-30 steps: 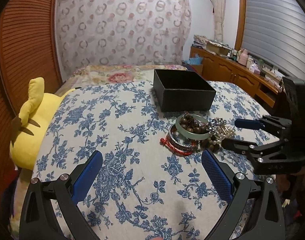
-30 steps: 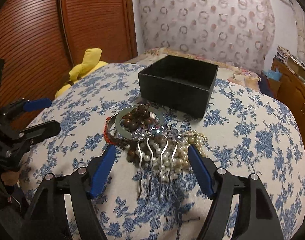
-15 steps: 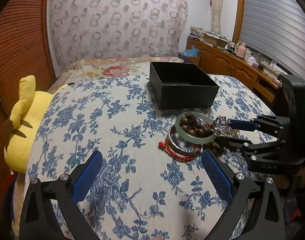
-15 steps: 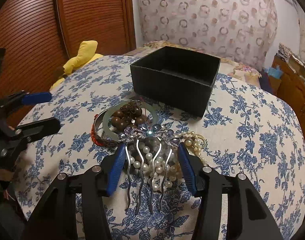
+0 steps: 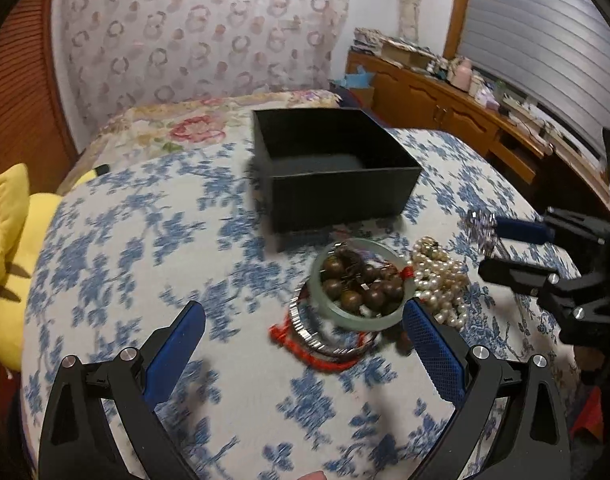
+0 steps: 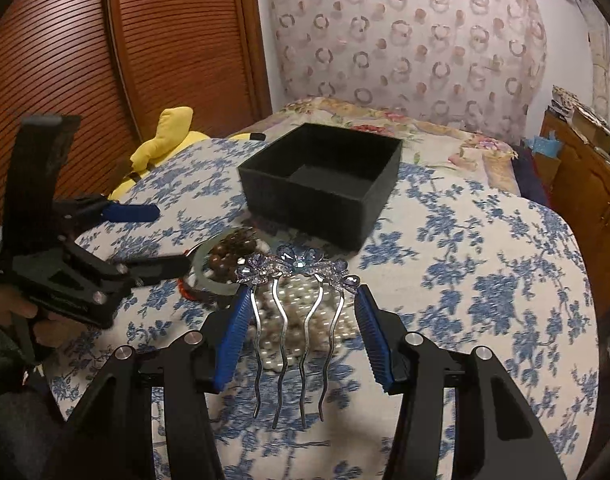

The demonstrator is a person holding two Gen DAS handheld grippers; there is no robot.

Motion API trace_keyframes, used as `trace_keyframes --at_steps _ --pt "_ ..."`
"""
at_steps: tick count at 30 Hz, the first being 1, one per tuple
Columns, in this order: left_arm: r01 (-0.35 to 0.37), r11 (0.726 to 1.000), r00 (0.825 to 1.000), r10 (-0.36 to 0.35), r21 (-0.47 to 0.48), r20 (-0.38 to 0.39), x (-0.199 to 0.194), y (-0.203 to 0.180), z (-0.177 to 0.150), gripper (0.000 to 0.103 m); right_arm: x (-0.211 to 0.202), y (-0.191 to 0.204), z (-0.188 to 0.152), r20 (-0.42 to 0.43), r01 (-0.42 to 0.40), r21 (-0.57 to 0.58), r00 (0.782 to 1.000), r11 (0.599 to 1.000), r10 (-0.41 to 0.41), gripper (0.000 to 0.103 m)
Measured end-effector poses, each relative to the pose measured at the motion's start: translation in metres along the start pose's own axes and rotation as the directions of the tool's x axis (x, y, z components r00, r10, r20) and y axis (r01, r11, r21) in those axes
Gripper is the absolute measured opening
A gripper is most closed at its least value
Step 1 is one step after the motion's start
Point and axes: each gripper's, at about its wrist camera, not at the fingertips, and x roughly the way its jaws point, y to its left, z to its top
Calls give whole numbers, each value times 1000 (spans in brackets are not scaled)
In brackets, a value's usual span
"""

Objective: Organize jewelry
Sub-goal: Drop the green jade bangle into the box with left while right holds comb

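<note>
Right wrist, tongs [image 6: 301, 300] gripping hair comb [image 6: 299, 272]

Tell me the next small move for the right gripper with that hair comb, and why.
Probably carry the hair comb forward over the open black box and release it there. The right gripper, whose jaws have just closed, is shut on the comb and has it lifted above the pearl necklace; the box looks empty and sits just beyond.
</note>
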Motion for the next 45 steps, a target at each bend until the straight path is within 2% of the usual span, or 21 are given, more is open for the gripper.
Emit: trace_keyframes --at_steps 5,9,12,18,25,35,45 --pt "36 999 998 -35 23 -54 19 -11 7 96 -4 -13 2 8 8 16 1000 1000 -9 55" --pt "61 997 996 -59 36 -70 26 -19 9 95 -3 -20 1 8 9 25 1000 1000 -9 55" --pt "74 996 993 -70 44 -91 34 -24 12 89 -1 -23 1 8 4 34 1000 999 -5 55" --pt "79 996 992 -73 52 -103 42 -27 16 86 -4 -25 2 21 1 45 1000 999 -2 55" --pt "90 996 992 -88 23 -94 40 -19 20 69 -4 -23 1 19 -5 46 1000 999 4 55" --pt "90 995 993 -87 37 -80 38 -18 18 68 -6 -23 1 22 -3 44 1000 999 2 55" --pt "95 995 995 -96 37 32 6 -22 34 68 -17 -20 12 55 5 27 998 1000 -7 55"
